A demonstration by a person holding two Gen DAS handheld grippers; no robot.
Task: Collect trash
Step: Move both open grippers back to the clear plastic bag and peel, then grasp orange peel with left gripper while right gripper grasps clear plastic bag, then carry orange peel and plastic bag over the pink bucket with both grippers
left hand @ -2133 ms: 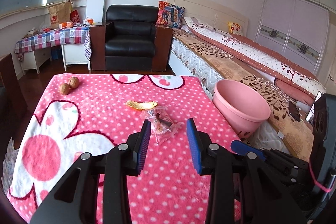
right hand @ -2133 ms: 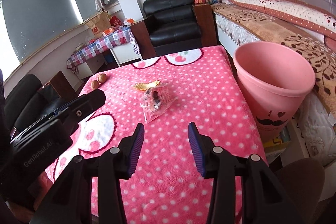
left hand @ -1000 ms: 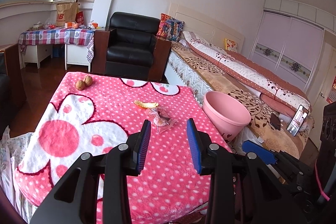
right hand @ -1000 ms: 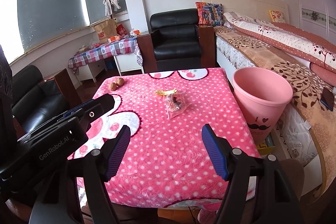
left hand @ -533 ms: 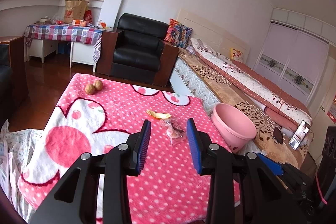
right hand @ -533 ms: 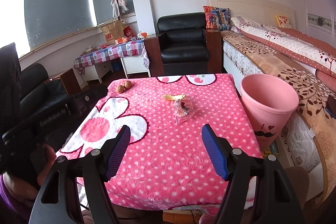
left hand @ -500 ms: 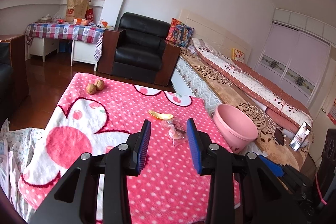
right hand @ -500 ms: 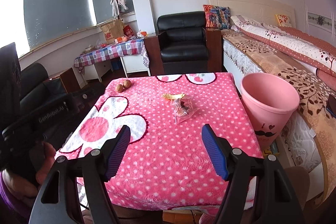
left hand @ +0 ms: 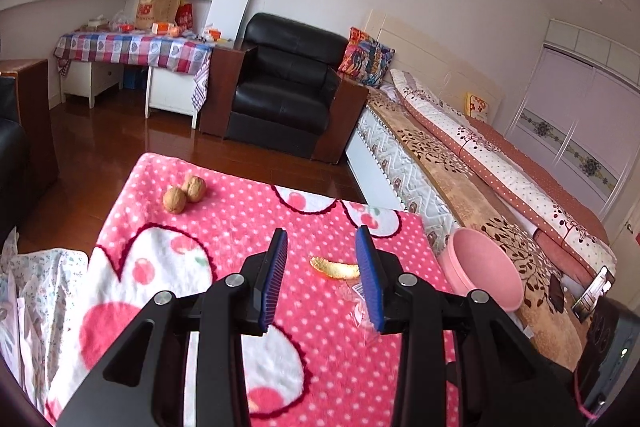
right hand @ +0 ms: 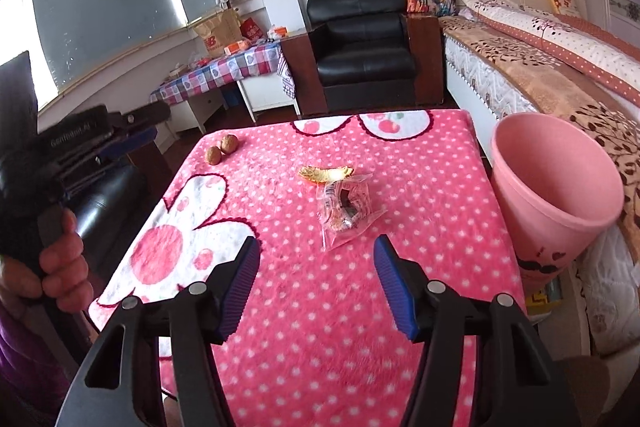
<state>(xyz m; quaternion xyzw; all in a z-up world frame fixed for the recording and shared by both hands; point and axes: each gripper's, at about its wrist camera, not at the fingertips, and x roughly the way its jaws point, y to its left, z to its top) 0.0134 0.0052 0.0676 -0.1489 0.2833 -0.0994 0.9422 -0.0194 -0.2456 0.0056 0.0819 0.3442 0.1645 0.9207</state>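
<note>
A long bed (left hand: 472,155) with a quilted white mattress side and leaf-patterned brown and dotted covers runs along the right of the room, and a boxy black leather armchair (left hand: 284,87) with wooden sides stands at the far end beside it. To the far left a small table under a checked cloth (right hand: 224,71) carries a brown paper bag and boxes.

Nearest is a table draped in a fluffy pink fleece blanket (right hand: 420,187) with white dots and big white flower shapes. Just off its right edge, between table and bed, stands a smooth round pink plastic bin (right hand: 556,187), open at the top, with a dark moustache print low on its wall.

The right gripper (right hand: 316,291) hovers over the near part of the blanket, its ribbed blue pads spread wide with nothing between them. The left gripper (left hand: 322,281) hangs over the middle of the blanket with a narrower gap between its pads, also empty; in the right wrist view it shows at the far left, blurred, held in a hand (right hand: 60,267).

The trash lies mid-table: a crinkled clear plastic bag (right hand: 346,211) with dark and reddish scraps inside, and touching its far edge a curved, shiny gold foil wrapper (right hand: 326,173). Two round, wrinkled brown walnuts (right hand: 222,149) sit touching each other near the far left corner, well apart from the trash
</note>
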